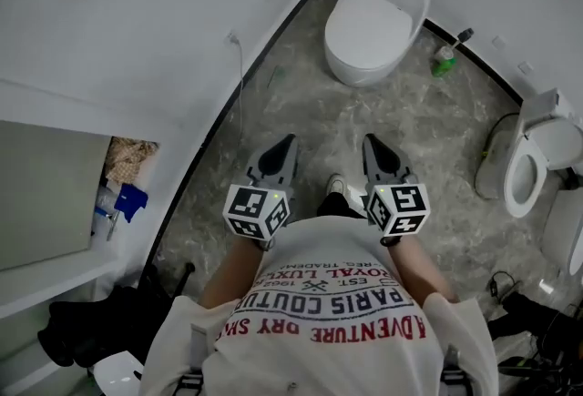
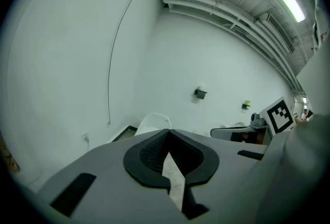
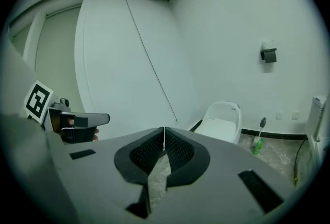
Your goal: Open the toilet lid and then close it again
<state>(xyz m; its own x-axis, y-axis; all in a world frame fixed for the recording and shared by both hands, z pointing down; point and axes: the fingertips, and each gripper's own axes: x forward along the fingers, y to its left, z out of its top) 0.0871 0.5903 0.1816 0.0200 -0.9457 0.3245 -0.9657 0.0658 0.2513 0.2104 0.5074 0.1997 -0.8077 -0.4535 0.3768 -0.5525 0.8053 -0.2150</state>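
Toilet [image 1: 376,16]: smooth, glossy white shell. Floor [image 1: 401,126] around toilet: grey marbled stone-look tile, faint sheen. Wall [image 1: 137,12] left of toilet: matt white, smooth. Bottle [image 1: 444,62] right of toilet: green plastic. Shirt [image 1: 319,330]: printed cloth.

I see a glossy white oval toilet [image 1: 375,16] on a grey, marble-veined stone floor [image 1: 401,126]. A small plastic bottle [image 1: 444,65] is bright green. My grey left gripper [image 1: 288,143] and right gripper [image 1: 372,141] carry black-and-white square-patterned marker cubes [image 1: 257,210].
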